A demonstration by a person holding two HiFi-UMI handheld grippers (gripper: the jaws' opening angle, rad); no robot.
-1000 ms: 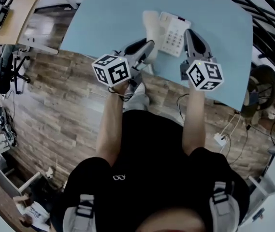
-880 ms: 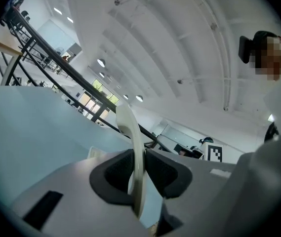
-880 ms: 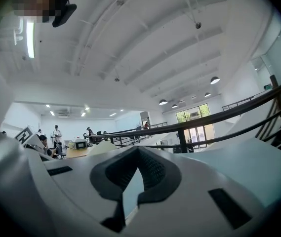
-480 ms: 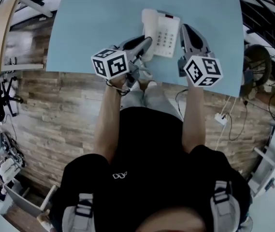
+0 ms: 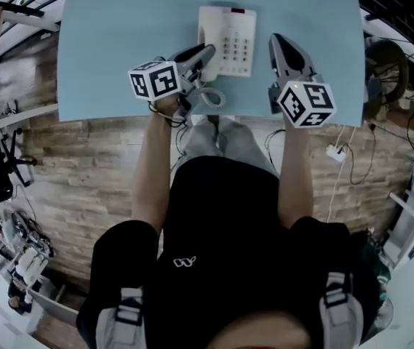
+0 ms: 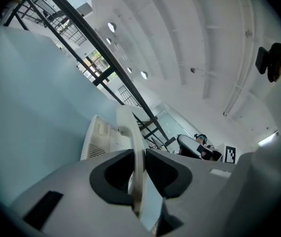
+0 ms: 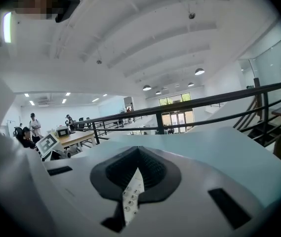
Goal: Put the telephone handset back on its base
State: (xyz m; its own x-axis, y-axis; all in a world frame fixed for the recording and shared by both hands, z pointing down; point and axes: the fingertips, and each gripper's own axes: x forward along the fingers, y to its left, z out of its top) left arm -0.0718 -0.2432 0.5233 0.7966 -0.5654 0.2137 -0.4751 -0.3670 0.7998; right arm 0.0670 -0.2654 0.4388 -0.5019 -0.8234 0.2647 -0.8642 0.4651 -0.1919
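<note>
Along the base [image 5: 234,42], handset [image 6: 130,127] lengthwise away, clamped by left hand-held gripper [image 6: 139,154]; right hand-held gripper [image 7: 139,152] closed.

place: big open-plan office, kinda lab-ish
beyond the right claw [image 7: 139,149]: black railing [image 7: 189,104], desks [image 7: 78,138] with people [image 7: 33,124], ceiling lights [image 7: 198,71]
below it: wood-plank floor [image 5: 83,166], loose cables [image 5: 352,177]

Head view overhead; both tool views skim table [image 5: 119,49]

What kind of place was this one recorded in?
Probably a large open-plan office or lab: a black railing beside the blue table, people at desks beyond, rows of ceiling lights.
</note>
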